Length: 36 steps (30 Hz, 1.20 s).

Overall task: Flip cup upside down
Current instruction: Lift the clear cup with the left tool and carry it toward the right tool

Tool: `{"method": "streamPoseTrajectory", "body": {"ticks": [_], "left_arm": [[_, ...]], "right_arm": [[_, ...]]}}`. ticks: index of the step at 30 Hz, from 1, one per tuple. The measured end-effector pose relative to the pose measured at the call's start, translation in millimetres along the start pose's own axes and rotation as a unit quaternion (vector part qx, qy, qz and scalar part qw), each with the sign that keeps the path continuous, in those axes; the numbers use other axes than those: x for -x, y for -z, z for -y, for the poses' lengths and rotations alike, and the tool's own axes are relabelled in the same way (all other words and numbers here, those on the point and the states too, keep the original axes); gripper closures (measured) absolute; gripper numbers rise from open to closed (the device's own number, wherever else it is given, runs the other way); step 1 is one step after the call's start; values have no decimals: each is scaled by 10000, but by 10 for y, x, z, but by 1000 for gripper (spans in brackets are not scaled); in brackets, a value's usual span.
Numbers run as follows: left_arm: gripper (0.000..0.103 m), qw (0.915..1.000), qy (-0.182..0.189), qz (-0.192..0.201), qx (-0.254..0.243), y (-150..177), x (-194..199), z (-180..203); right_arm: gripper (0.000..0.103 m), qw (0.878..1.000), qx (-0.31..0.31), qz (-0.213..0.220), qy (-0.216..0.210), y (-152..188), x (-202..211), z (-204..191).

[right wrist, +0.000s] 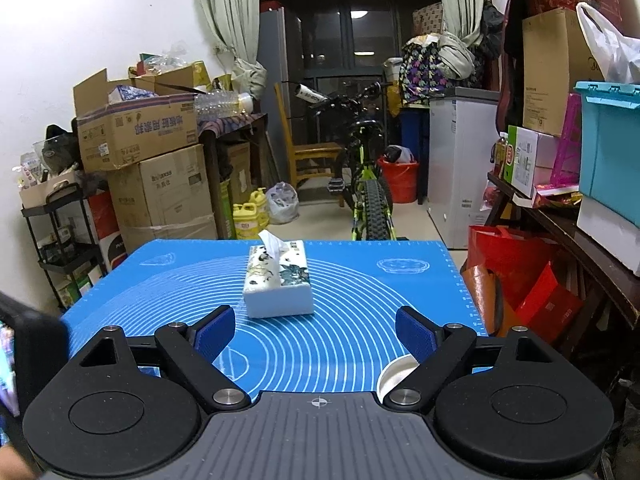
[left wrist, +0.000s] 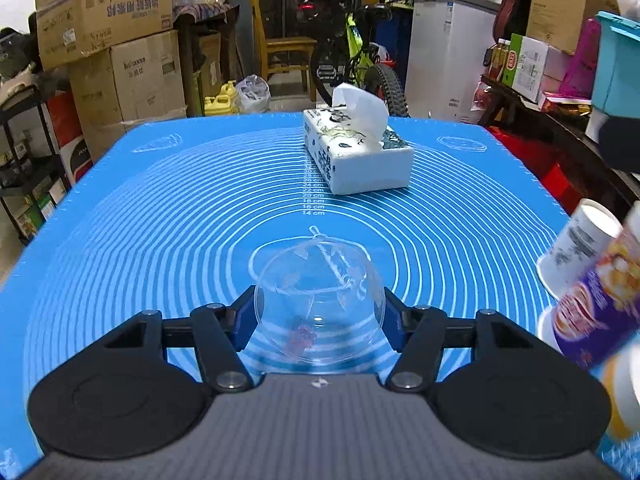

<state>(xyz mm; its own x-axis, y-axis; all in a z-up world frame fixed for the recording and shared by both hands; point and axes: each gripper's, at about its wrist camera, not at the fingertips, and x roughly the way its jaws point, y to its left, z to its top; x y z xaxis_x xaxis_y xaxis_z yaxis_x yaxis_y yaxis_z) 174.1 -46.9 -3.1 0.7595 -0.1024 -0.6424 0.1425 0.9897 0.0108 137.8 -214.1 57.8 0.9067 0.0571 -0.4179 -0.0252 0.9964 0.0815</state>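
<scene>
A clear plastic cup (left wrist: 318, 300) with a small red print lies between the blue pads of my left gripper (left wrist: 320, 322), its rim pointing away from the camera, low over the blue mat (left wrist: 160, 220). The pads press both of its sides. My right gripper (right wrist: 316, 334) is open and empty above the mat (right wrist: 340, 344), well in front of the tissue box. The clear cup does not show in the right wrist view.
A white tissue box (left wrist: 356, 152) stands at mid-mat toward the far side; it also shows in the right wrist view (right wrist: 278, 284). White and purple paper cups (left wrist: 588, 280) lie stacked at the right edge. A white cup rim (right wrist: 394, 374) sits under my right gripper. Boxes, shelves and a bicycle surround the table.
</scene>
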Motion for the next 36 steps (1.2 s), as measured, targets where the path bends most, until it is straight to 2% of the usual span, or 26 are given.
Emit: {"method": "streamPoseTrajectory", "body": {"ticks": [8,14,25,36], "left_arm": [[40,9999,70,95,-38,292,580,-83],[40,9999,27,107,-63,571,841,-111],[40,10000,21,-41,67,882,846,-204],[37,9997,-9,-195,-111,1004,798,-193]], "right_arm": [[14,9995,180,-14,-250,130,382,-124],[14,9987,270,-226,-358,361,636,-240],[14,9949,483,-735,-502,749,801,-519],[14,9926,539,-994,-448,851,746,-551]]}}
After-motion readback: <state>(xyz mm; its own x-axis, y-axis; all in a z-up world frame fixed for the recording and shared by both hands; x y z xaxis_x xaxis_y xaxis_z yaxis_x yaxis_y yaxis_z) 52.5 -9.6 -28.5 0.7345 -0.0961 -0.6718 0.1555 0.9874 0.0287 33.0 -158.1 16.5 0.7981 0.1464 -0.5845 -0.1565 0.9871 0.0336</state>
